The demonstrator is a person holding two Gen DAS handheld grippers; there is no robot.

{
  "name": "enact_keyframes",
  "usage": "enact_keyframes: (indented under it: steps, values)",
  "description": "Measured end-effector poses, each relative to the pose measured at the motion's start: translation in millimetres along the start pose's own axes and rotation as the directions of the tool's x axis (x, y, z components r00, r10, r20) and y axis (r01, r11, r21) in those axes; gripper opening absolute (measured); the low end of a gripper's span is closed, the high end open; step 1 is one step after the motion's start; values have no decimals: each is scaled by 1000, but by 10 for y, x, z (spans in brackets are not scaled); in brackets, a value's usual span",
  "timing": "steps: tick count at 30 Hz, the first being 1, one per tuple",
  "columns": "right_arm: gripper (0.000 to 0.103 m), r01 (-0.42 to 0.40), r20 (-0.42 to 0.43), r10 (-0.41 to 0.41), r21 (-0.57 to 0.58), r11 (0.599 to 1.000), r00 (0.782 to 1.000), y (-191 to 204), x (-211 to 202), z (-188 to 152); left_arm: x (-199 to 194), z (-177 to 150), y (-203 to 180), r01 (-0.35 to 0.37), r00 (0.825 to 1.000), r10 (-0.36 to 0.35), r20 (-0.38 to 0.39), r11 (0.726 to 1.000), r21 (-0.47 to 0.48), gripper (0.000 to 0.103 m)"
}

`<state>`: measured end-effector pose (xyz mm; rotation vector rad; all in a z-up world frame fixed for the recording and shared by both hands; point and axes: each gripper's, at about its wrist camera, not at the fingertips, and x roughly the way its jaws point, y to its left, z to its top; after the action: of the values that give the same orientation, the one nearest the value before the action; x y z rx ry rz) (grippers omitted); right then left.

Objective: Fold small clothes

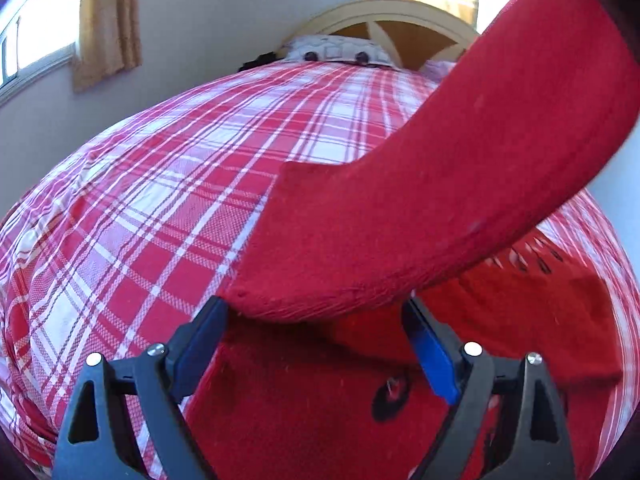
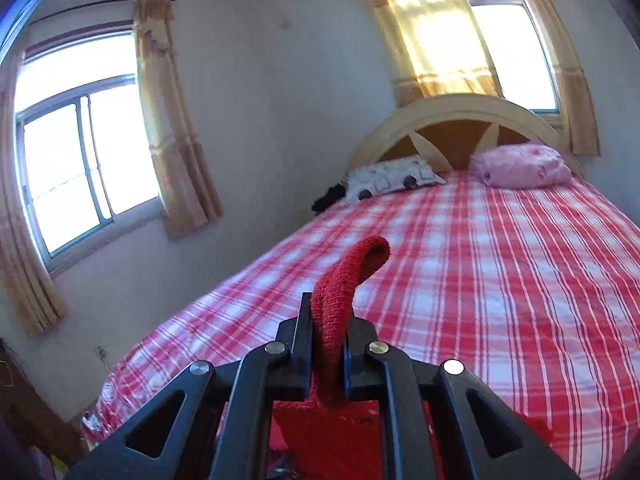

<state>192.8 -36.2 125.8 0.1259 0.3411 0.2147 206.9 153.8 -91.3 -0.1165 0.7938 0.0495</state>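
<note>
Red knitted garment [image 1: 420, 216] hangs over a red-and-white plaid bed [image 1: 160, 200], clenched in the right claw [image 2: 328, 320]. The left claw [image 1: 316, 320] gapes wide beneath it, gripping nothing.

Plaid bed [image 2: 500, 280]: red garment [image 1: 320, 400], two pillows [image 2: 394, 178].

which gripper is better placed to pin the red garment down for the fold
Left. The left gripper is open and low over the red garment lying on the plaid bedspread. The right gripper is shut on a lifted strip of it, so it is probably busy carrying that part over.
</note>
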Motion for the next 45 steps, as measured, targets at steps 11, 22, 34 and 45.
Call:
enact_keyframes:
  steps: [11,22,34,45]
  values:
    - [10,21,-11,-20,52,998,1000,-245,10,-122,315,122,908,-160,983,132,-129,958,-238,91]
    - [10,219,-198,-195,109,970,961,-1210,-197,-989,-235,-107,856,-5,997,-5,-81,992,-126,91]
    - [19,371,-387,-273,203,906,880,-1889,-155,-2125,-304,76,584,8,1000,-8,-5,1000,5,96]
    - [45,435,-264,-402,82,897,877,-1518,-292,-1763,-192,238,298,-39,998,34,47,994,103,96]
